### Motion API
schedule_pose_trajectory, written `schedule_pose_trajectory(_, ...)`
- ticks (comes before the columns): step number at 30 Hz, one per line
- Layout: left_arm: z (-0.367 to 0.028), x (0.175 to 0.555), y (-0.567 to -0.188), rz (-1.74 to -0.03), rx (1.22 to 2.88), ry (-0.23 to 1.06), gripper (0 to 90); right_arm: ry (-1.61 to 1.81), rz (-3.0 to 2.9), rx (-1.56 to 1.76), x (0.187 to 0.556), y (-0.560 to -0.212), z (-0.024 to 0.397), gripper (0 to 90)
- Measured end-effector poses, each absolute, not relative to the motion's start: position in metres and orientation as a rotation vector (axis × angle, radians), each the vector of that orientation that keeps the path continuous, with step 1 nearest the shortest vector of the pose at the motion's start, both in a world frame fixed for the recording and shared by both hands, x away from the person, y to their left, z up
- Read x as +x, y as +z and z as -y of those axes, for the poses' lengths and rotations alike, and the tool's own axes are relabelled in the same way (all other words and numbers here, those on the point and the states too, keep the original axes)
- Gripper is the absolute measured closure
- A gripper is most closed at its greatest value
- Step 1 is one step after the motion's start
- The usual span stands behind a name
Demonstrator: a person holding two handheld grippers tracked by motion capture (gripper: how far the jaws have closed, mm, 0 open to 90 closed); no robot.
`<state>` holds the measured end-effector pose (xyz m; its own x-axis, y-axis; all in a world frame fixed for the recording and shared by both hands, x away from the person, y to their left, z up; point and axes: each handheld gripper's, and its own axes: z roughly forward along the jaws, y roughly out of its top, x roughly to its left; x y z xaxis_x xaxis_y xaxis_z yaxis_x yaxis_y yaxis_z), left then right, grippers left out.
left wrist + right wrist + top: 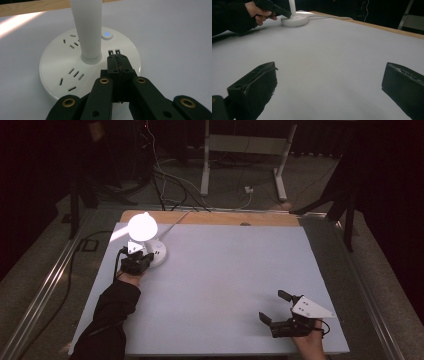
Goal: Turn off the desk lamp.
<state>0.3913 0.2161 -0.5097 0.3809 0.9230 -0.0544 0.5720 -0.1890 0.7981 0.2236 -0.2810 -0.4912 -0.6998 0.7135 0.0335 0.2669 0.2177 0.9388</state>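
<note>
A white desk lamp stands lit at the table's far left, its round base carrying sockets, USB ports and a small button that glows blue. My left gripper is shut, its tips resting on the base just below the USB ports, right of the lamp's white stem. Near the front right edge my right gripper is open and holds nothing, its jaws wide over bare table. The right gripper view also catches the lamp base and the left hand far off.
A pale sheet covers the table, with a wooden strip along the far edge. The lamp's white cord runs off the back. Cables and a white frame stand on the dark floor beyond.
</note>
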Motion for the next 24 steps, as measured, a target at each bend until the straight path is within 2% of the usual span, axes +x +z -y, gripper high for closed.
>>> schedule_pose_trajectory(10,-0.219,0.390,-0.509,-1.290,1.865,0.558,90.0,1.484,-2.093,0.908,0.224,-0.491,0.281,0.0)
schedule_pose_trajectory(19,-0.218,0.383,-0.491,-1.294,1.819,0.559,90.0,1.487,-2.085,0.909,0.224,-0.491,0.282,0.0)
schedule_pose_trajectory(24,-0.216,0.378,-0.484,-1.296,1.813,0.562,84.4,1.486,-2.083,0.908,0.224,-0.491,0.283,0.0)
